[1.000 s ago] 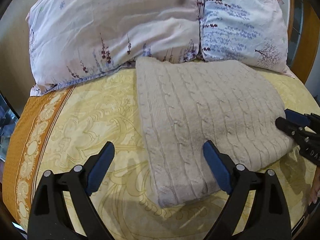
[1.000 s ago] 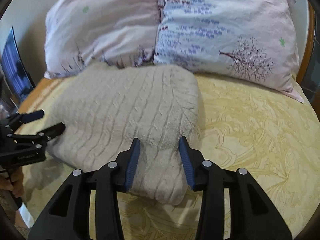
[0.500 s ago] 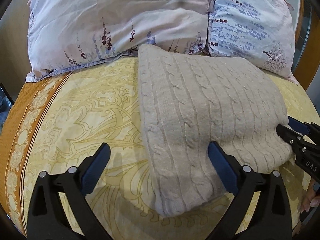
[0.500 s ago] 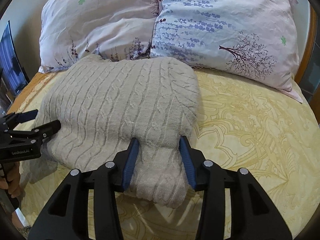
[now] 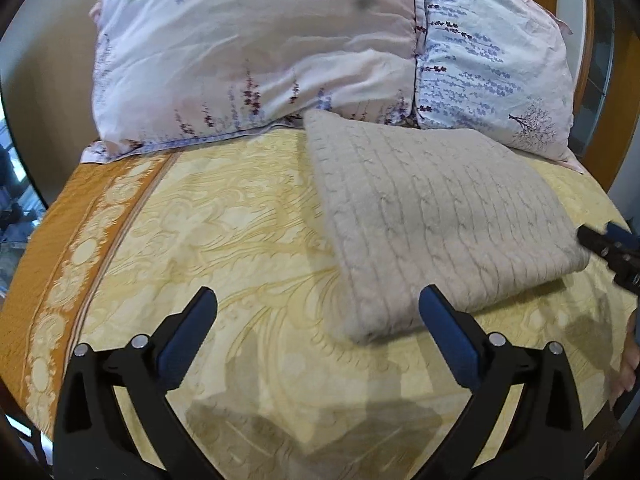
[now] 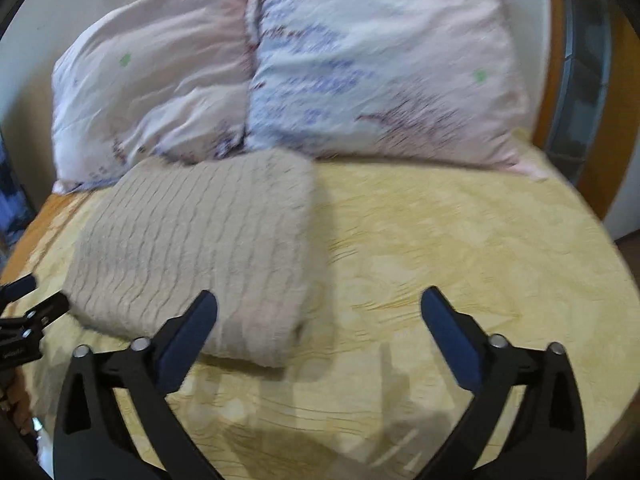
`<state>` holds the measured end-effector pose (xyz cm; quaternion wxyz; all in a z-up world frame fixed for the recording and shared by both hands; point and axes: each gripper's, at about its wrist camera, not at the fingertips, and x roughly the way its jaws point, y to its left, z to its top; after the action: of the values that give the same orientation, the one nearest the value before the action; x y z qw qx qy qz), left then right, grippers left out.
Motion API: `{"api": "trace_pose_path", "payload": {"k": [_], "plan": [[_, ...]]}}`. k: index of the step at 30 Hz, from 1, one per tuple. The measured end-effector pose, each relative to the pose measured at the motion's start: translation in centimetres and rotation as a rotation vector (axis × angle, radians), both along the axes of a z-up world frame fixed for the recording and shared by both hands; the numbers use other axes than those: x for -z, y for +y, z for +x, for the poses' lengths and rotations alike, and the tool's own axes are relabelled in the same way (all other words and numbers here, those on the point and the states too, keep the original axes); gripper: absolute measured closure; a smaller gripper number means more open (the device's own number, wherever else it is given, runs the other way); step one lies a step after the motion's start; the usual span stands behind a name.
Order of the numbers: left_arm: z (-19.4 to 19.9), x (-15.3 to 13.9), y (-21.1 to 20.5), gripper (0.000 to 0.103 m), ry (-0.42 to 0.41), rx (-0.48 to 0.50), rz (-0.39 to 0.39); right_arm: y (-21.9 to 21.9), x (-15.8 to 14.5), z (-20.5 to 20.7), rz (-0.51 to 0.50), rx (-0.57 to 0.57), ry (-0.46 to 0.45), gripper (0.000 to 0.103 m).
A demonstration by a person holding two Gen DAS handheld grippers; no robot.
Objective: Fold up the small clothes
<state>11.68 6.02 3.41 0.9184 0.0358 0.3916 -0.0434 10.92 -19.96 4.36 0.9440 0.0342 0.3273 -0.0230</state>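
Left tongs (image 5: 318, 312): fingers spread wide, grasping nothing, above the bedspread; near corner of the sweater just ahead of the right finger.
Right tongs (image 6: 319, 312): fingers spread wide, released, gripping nothing; left finger overlaps the sweater's near edge in the blurred right wrist view, contact not discernible.
Sweater (image 5: 436, 216): beige cable-knit, folded into a thick rectangle, flat on the bedspread ahead of both tongs, between them; far edge touches the pillows.
Bedspread (image 5: 224, 232): yellow, ornamental pattern, orange border out to the left tongs' left.
Pillows (image 5: 256, 52): two, floral, side by side beyond the sweater.
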Motion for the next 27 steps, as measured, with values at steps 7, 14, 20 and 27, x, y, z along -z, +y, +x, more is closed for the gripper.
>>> {"api": "trace_pose_path", "payload": {"k": [7,14,20,27], "plan": [[-1.5,1.2,-0.5,0.002,0.05,-0.023,0.04,1.3,-0.2,-1.7,0.057,-0.038,0.01,0.001],[-1.8,2.5,-2.0,0.002,0.101,-0.013,0.08,4.0,2.1,-1.7,0.024,-0.063,0.115,0.001],[-1.6,3.1,-2.4,0.002,0.122,-0.01,0.08,5.3,3.1,-1.9,-0.003,-0.055,0.167,0.001],[-1.2,3.4,-1.9,0.002,0.143,-0.016,0.016,5.6,3.9,-1.8,-0.008,-0.059,0.203,0.001]]}}
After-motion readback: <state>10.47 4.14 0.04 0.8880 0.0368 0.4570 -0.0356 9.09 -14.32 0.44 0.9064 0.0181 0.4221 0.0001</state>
